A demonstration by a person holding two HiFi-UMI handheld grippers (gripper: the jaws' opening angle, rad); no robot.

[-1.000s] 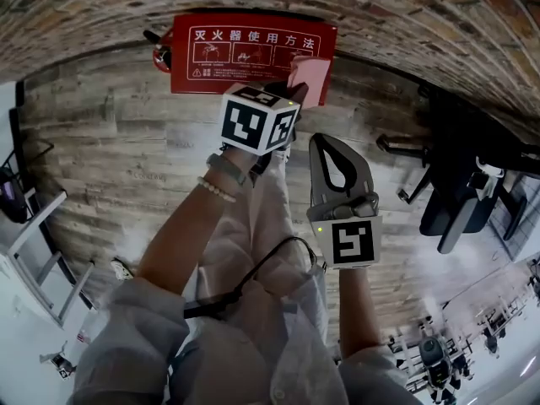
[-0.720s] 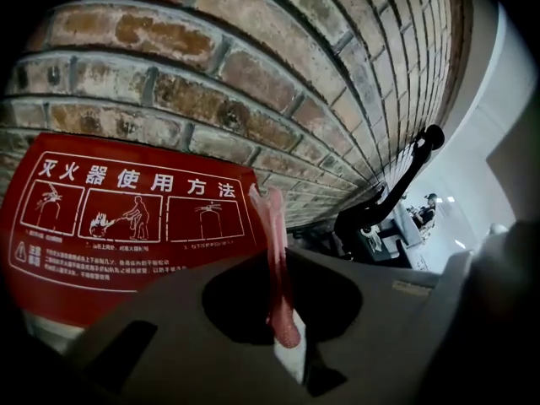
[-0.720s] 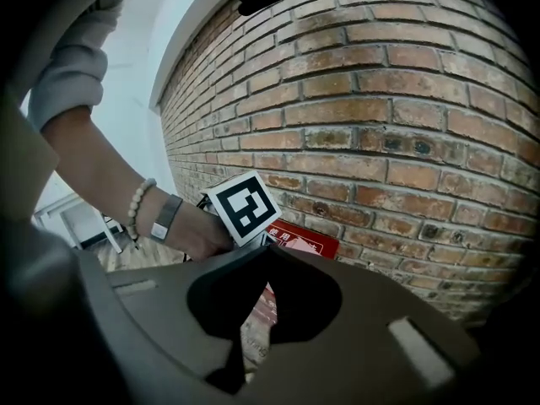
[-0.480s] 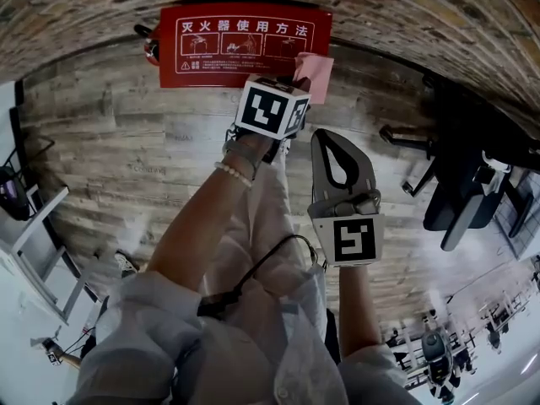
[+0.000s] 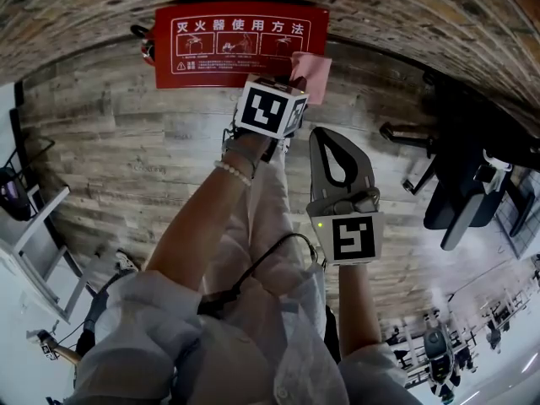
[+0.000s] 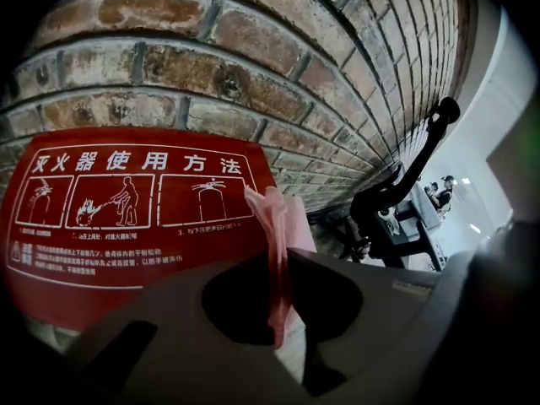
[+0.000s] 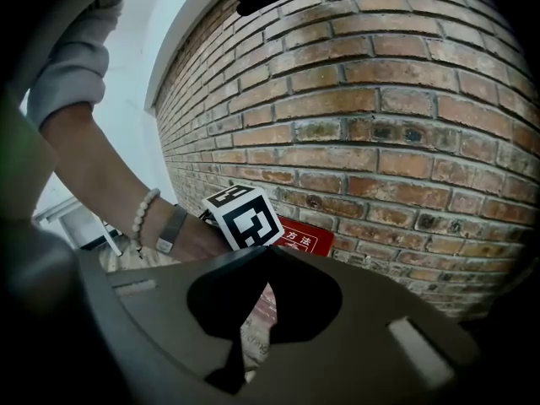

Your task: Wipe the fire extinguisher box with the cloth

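Both tongs are closed: the left tongs (image 6: 283, 251) clamp a crumpled pink cloth (image 6: 272, 218) at the right edge of the red, white-printed fire extinguisher box (image 5: 228, 57), the right tongs (image 7: 268, 248), empty, hang short of that box's right end.

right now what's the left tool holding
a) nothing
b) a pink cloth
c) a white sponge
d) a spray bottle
b: the left tool is shut on the pink cloth, which sticks up from between its tips by the right edge of the red fire extinguisher box.
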